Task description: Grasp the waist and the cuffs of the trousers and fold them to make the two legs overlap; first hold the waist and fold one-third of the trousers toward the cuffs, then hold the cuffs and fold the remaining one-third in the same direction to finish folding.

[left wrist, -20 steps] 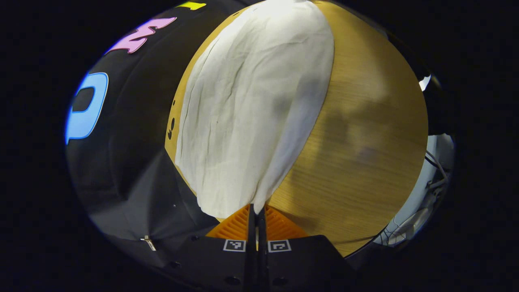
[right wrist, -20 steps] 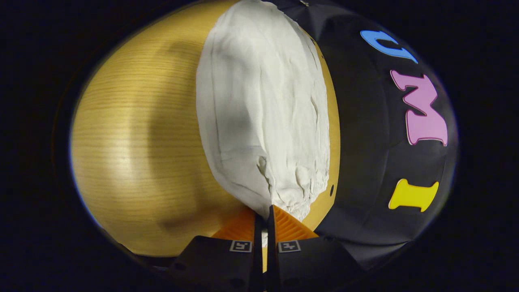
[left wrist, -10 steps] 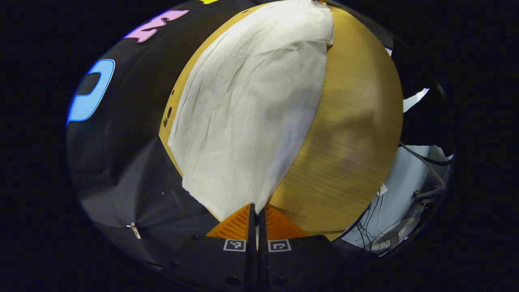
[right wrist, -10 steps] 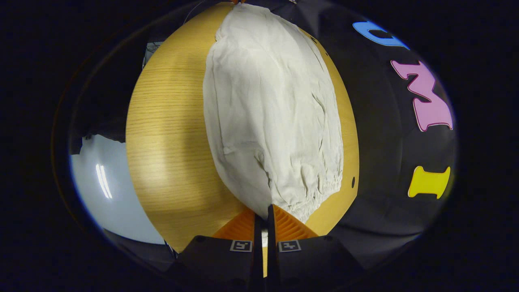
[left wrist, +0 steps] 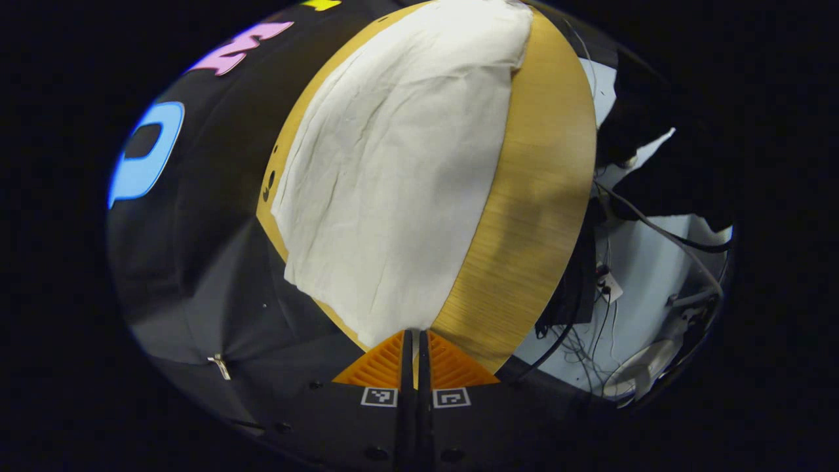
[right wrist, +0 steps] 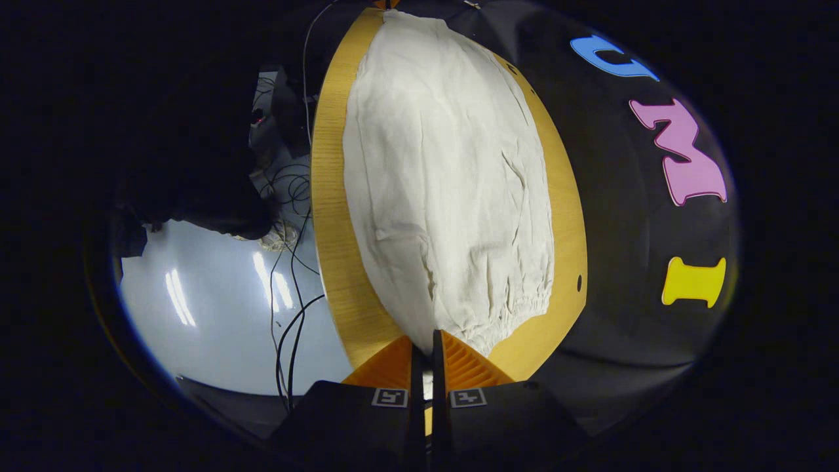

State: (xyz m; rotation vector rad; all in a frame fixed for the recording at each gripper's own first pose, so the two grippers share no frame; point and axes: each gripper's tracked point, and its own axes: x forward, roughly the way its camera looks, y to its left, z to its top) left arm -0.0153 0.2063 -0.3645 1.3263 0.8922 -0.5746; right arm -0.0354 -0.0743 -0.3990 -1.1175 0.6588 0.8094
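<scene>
White trousers (left wrist: 393, 170) lie stretched along the wooden table (left wrist: 537, 196). My left gripper (left wrist: 411, 333) is shut on a corner of their plain cuff end, the cloth rising into the pinched fingers. In the right gripper view the trousers (right wrist: 446, 183) run away from me, and their gathered elastic waist (right wrist: 518, 308) is nearest. My right gripper (right wrist: 425, 334) is shut on the waist's corner, with cloth showing between the fingers. Each held corner sits over the bare wood strip (right wrist: 328, 196) by the table's front edge.
Beyond the table's front edge is a pale floor (right wrist: 216, 308) with loose cables (left wrist: 629, 288) and a dark shape. Black cloth wall (left wrist: 196, 262) stands close along the table's far side. Small holes (right wrist: 579, 283) mark the tabletop near the waist.
Both grippers have drawn toward the table's front edge with their corners still pinched. The bare wood beside the trousers has narrowed and more floor shows.
</scene>
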